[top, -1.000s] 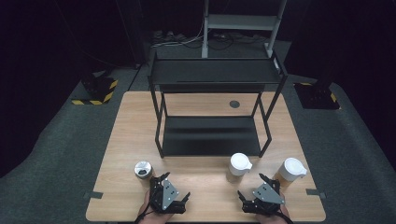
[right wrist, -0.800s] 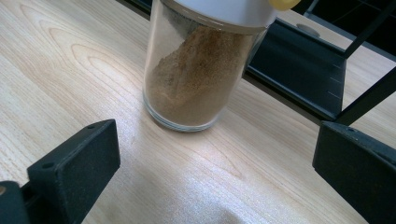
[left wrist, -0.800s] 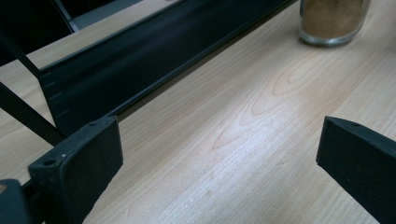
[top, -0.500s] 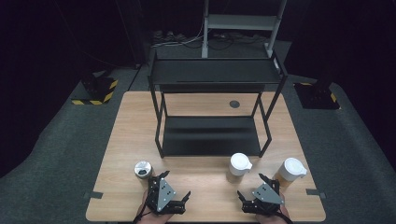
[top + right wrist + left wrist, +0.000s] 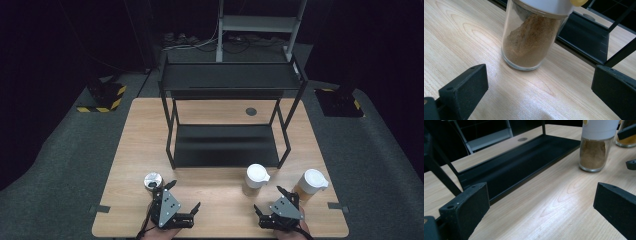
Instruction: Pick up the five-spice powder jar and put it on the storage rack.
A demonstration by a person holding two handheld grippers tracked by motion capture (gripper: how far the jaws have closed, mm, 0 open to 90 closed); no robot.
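Observation:
Two clear jars of brown powder with white lids stand near the table's front right: one (image 5: 255, 178) closer to the middle, the other (image 5: 310, 185) farther right. My left gripper (image 5: 185, 195) rests open at the front left, its jaws wide apart with nothing between them. In the left gripper view, that gripper (image 5: 541, 207) faces the middle jar (image 5: 595, 152) from a distance. My right gripper (image 5: 268, 199) is open too, just in front of the middle jar. The right gripper view has this gripper (image 5: 539, 92) aimed at the jar (image 5: 531, 42), close but apart from it.
A black two-tier rack (image 5: 227, 145) stands mid-table, its lower shelf (image 5: 524, 162) just beyond the jars. A small silver-lidded jar (image 5: 152, 180) sits beside my left gripper. A round grommet (image 5: 251, 111) lies behind the rack. Bare wood (image 5: 220, 195) shows between the grippers.

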